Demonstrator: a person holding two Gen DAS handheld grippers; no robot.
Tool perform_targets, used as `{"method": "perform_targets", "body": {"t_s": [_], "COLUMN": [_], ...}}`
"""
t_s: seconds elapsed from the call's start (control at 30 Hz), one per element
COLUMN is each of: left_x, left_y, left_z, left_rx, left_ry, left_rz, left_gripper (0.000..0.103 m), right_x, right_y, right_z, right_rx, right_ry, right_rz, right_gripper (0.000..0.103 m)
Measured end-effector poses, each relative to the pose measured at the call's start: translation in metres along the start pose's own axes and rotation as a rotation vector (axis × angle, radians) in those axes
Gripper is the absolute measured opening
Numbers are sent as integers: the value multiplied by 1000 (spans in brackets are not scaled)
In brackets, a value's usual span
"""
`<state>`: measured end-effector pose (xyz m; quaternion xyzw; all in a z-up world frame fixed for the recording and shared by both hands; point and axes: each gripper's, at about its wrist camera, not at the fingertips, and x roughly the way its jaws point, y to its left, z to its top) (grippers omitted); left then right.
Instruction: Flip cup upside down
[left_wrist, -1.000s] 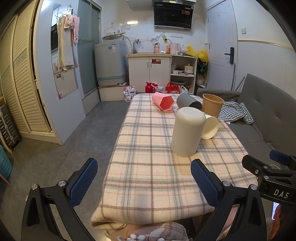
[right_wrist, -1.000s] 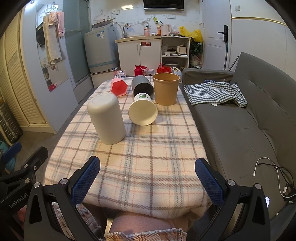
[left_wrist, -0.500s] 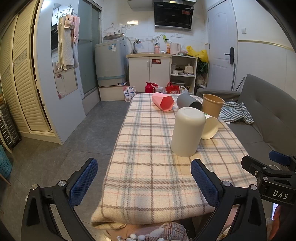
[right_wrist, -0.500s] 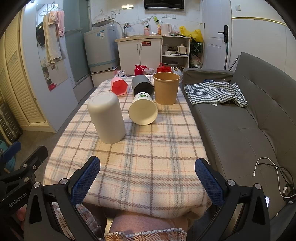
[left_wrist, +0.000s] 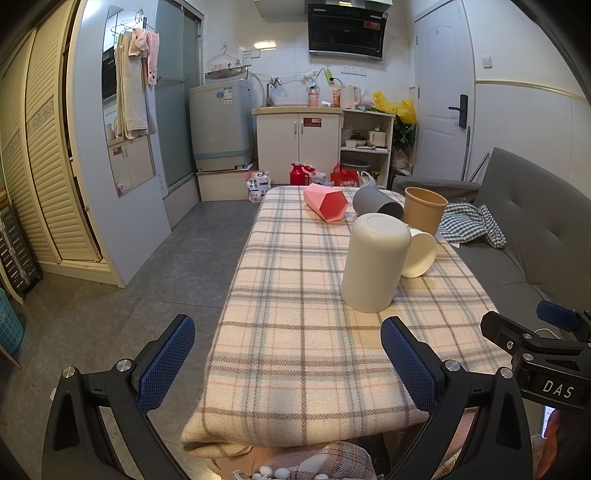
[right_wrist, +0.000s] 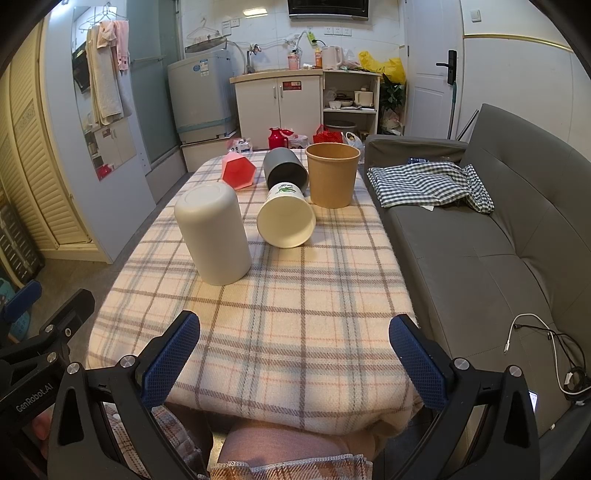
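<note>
A tall white cup (left_wrist: 375, 262) (right_wrist: 213, 234) stands upside down on the plaid table. Beside it a white paper cup (left_wrist: 419, 253) (right_wrist: 286, 218) lies on its side, mouth toward me. Behind are a pink hexagonal cup (left_wrist: 325, 202) (right_wrist: 239, 171) and a grey cup (left_wrist: 376, 204) (right_wrist: 285, 170), both on their sides, and a brown paper cup (left_wrist: 423, 211) (right_wrist: 332, 174) standing upright. My left gripper (left_wrist: 288, 360) is open and empty at the table's near edge. My right gripper (right_wrist: 294, 360) is open and empty, also at the near edge.
The plaid-covered table (left_wrist: 295, 314) (right_wrist: 295, 295) runs away from me. A grey sofa (right_wrist: 498, 240) with a checked cloth (right_wrist: 428, 182) lies along its right side. Tiled floor (left_wrist: 147, 266) lies to the left. Cabinets and a washing machine (left_wrist: 221, 122) stand at the far wall.
</note>
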<state>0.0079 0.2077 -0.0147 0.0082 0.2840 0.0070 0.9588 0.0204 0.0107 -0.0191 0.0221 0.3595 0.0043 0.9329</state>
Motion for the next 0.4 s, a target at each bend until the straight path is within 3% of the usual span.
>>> {"method": "perform_targets", "body": {"t_s": [0.4], "left_x": [0], "left_y": [0], "left_z": [0], "left_rx": [2], "left_ry": [0], "left_rz": [-2], "left_gripper": [103], "right_x": [4], "right_y": [0], "right_z": [-5], "right_rx": [-2], "right_ry": [12], "right_rz": [1], "right_gripper": [103]}}
